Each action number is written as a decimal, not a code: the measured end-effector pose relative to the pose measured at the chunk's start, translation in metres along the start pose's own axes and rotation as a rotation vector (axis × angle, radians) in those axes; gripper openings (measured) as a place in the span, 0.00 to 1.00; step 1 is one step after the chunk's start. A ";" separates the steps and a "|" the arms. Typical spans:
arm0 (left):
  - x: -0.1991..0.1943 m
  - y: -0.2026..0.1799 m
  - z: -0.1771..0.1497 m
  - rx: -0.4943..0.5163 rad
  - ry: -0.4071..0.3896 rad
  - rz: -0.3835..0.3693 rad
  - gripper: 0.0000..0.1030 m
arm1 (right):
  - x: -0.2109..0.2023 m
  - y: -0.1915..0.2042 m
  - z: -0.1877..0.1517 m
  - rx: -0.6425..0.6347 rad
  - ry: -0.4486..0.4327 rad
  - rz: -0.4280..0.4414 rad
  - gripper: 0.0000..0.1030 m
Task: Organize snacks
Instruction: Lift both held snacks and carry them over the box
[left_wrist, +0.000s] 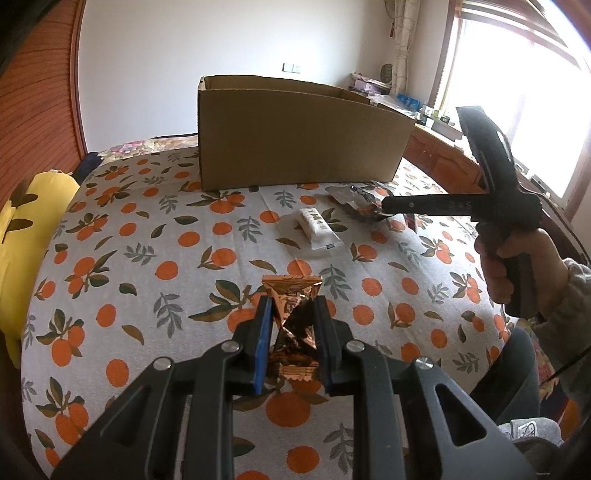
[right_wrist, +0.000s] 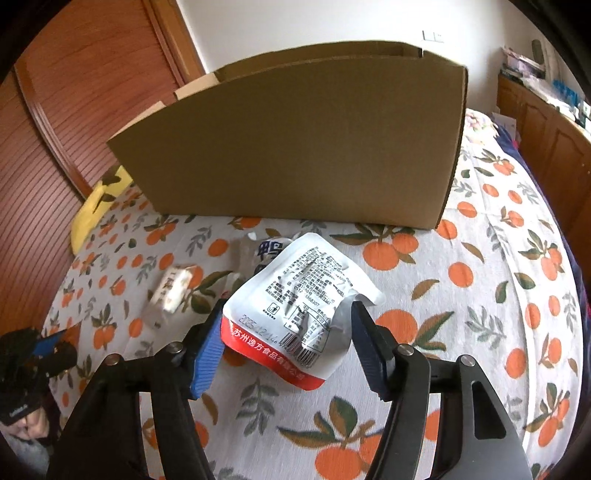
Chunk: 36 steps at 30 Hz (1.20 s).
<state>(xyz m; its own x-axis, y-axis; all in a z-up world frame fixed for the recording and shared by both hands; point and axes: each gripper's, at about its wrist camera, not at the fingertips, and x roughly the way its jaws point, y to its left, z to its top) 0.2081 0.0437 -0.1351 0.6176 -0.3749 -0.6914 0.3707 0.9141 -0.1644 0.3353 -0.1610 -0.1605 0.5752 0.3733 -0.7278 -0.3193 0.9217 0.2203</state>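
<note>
My left gripper is shut on a crinkled copper foil snack packet, held just above the orange-print bedspread. In the right wrist view my right gripper pinches a white and red pouch by its two sides, and the pouch's right edge is crumpled against the pad. From the left wrist view this right gripper reaches in from the right with the pouch at its tips. An open cardboard box stands behind both.
A white wrapped snack bar lies on the bedspread between the grippers. Another packet with blue print lies behind the pouch. A yellow pillow borders the left edge. A hand holds the right gripper. Wooden cabinets stand at the right.
</note>
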 end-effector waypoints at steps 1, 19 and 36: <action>0.000 -0.001 0.001 0.001 -0.001 0.000 0.20 | -0.003 0.002 0.000 -0.005 -0.006 -0.003 0.64; 0.001 -0.014 0.037 0.025 -0.067 0.009 0.20 | -0.043 0.014 -0.002 -0.097 -0.081 -0.030 0.64; -0.029 -0.042 0.069 0.072 -0.140 0.011 0.20 | -0.088 0.019 -0.007 -0.122 -0.145 -0.045 0.64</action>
<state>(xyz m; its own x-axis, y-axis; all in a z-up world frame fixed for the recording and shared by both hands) 0.2219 0.0053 -0.0594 0.7108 -0.3877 -0.5869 0.4095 0.9065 -0.1029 0.2732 -0.1775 -0.0970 0.6909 0.3512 -0.6319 -0.3745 0.9215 0.1027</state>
